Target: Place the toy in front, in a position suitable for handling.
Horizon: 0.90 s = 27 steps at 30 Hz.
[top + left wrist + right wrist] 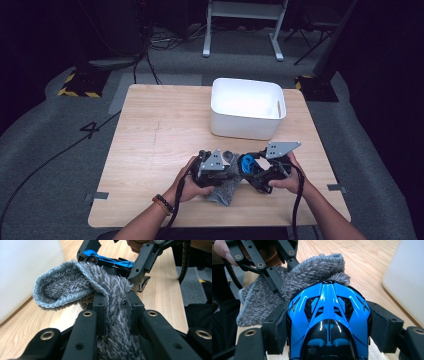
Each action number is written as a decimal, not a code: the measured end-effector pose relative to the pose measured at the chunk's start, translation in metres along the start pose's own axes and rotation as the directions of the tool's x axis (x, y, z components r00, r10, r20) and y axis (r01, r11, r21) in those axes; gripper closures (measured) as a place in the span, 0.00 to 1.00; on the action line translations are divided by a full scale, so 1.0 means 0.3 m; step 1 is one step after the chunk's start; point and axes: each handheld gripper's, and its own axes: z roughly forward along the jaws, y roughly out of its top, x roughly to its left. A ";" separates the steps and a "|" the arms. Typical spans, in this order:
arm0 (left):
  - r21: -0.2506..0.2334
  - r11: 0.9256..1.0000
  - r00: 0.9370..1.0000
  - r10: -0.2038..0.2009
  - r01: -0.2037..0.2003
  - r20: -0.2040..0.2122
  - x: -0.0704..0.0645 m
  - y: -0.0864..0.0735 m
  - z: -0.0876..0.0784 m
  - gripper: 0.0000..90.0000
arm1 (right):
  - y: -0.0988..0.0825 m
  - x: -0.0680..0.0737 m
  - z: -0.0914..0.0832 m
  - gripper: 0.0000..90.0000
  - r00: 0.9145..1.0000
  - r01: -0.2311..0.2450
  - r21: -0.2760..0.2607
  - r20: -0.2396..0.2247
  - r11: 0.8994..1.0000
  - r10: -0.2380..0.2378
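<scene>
A fuzzy grey sock [226,192] lies near the front edge of the wooden table [160,130]. My left gripper [223,171] is shut on the sock; in the left gripper view its fingers [99,305] pinch a fold of the sock [110,287], whose open cuff sags to the left. My right gripper [251,169] is shut on a blue and black toy car [247,163]. In the right gripper view the car [328,302] sits between the padded jaws, nose towards the sock [312,270] and close to it. The car [110,262] hangs just behind the sock in the left gripper view.
A white plastic bin [247,107] stands at the back right of the table, a short way beyond both grippers. Bare wood stretches across the table's left half. Cables and stand legs lie on the grey floor behind the table.
</scene>
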 end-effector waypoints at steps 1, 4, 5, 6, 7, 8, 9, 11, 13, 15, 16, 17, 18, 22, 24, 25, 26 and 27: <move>-0.003 1.000 1.000 0.006 -0.006 -0.005 -0.003 0.001 -0.001 0.83 | -0.003 -0.004 0.000 0.29 1.000 -0.011 -0.001 -0.013 1.000 0.011; 0.004 0.999 0.999 0.033 -0.033 -0.013 -0.006 0.001 -0.003 0.83 | -0.008 -0.011 0.003 0.29 0.999 -0.028 0.009 -0.040 1.000 0.028; 0.007 0.999 0.999 0.035 -0.035 -0.011 -0.008 -0.001 -0.002 0.83 | -0.010 -0.014 0.007 0.29 0.998 -0.033 0.014 -0.050 0.999 0.034; 0.008 0.999 0.999 0.038 -0.038 -0.014 -0.006 -0.003 -0.002 0.83 | -0.012 -0.016 0.011 0.29 0.998 -0.035 0.025 -0.059 0.999 0.037; 0.008 0.999 0.999 0.038 -0.038 -0.014 -0.006 -0.003 -0.002 0.83 | -0.015 -0.018 0.014 0.29 0.997 -0.034 0.031 -0.066 0.999 0.036; 0.014 0.999 0.999 0.041 -0.041 -0.019 0.000 -0.005 -0.003 0.84 | -0.016 -0.018 0.017 0.29 0.997 -0.035 0.038 -0.071 0.999 0.038; 0.013 0.999 0.999 0.035 -0.035 -0.021 0.004 -0.007 -0.002 0.84 | -0.016 -0.018 0.019 0.29 0.997 -0.028 0.043 -0.066 0.999 0.030; 0.011 0.999 0.999 0.031 -0.031 -0.028 0.009 -0.009 -0.001 0.84 | -0.010 -0.014 0.020 0.29 0.997 -0.009 0.036 -0.073 0.999 0.011; 0.011 1.000 0.999 0.022 -0.021 -0.030 0.018 -0.013 0.002 0.84 | 0.001 -0.007 0.017 0.29 0.997 0.004 0.009 -0.076 1.000 -0.003; 0.028 0.999 0.999 0.021 -0.020 -0.036 0.020 -0.016 0.011 0.84 | 0.012 0.006 0.020 0.29 0.996 0.023 -0.010 -0.081 1.000 -0.024; 0.028 0.999 0.999 0.021 -0.020 -0.036 0.020 -0.016 0.011 0.84 | 0.012 0.006 0.020 0.29 0.996 0.023 -0.010 -0.081 1.000 -0.024; 0.032 0.999 0.999 0.026 -0.025 -0.038 0.019 -0.017 0.016 0.84 | 0.022 0.025 0.032 0.29 0.996 0.058 0.001 -0.074 0.998 -0.058; 0.036 0.999 0.999 0.031 -0.029 -0.045 0.018 -0.017 0.014 0.84 | 0.024 0.033 0.039 0.29 0.995 0.073 0.012 -0.063 0.997 -0.072; 0.016 0.999 0.998 0.036 -0.035 -0.059 0.014 -0.010 -0.005 0.84 | 0.024 0.032 0.039 0.29 0.996 0.069 0.020 -0.065 0.997 -0.067; 0.017 0.999 0.997 0.043 -0.042 -0.066 0.010 -0.006 -0.006 0.84 | 0.025 0.033 0.035 0.29 0.996 0.072 0.021 -0.062 0.997 -0.071; 0.020 0.999 0.997 0.047 -0.046 -0.063 0.007 -0.005 -0.005 0.84 | 0.028 0.037 0.031 0.29 0.995 0.084 0.031 -0.061 0.996 -0.082; 0.031 0.998 0.995 0.064 -0.061 -0.075 0.001 0.000 -0.003 0.84 | 0.029 0.039 0.030 0.29 0.995 0.087 0.039 -0.060 0.995 -0.085; 0.033 0.997 0.995 0.070 -0.068 -0.074 0.002 0.003 -0.004 0.84 | 0.029 0.040 0.030 0.29 0.995 0.088 0.043 -0.055 0.995 -0.086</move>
